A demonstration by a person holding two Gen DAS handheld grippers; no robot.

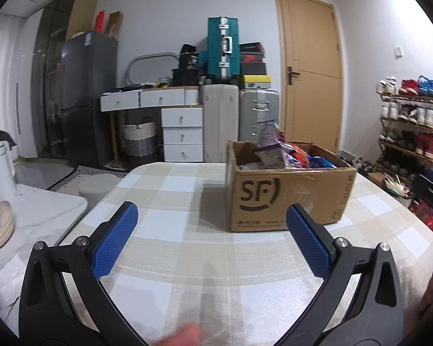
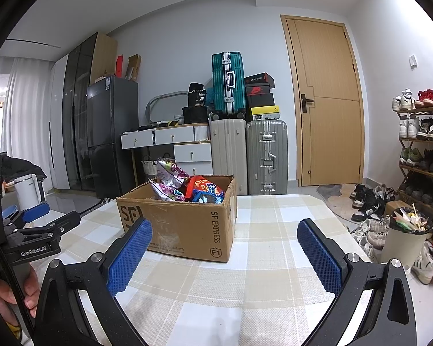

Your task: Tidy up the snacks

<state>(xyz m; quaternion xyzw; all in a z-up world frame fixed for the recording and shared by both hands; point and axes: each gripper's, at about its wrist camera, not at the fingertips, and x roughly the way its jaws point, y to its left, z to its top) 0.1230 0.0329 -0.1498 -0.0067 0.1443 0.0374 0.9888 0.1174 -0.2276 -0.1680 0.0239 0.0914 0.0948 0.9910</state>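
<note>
On the checked table (image 2: 259, 288), the snack-filled box (image 2: 187, 225) stands upright; both tools (image 1: 212, 222) (image 2: 225, 236) gape empty.

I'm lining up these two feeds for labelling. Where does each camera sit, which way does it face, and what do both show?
Left wrist view: sits on the left hand-held gripper, open over the checked tablecloth, facing the brown cardboard SF box of snack packets ahead right; a blurred fingertip shows.
Right wrist view: sits on the right hand-held gripper, open, facing the box ahead left; the left hand-held gripper and hand show.
Shared: box, tablecloth, teal suitcase, wooden door.
</note>
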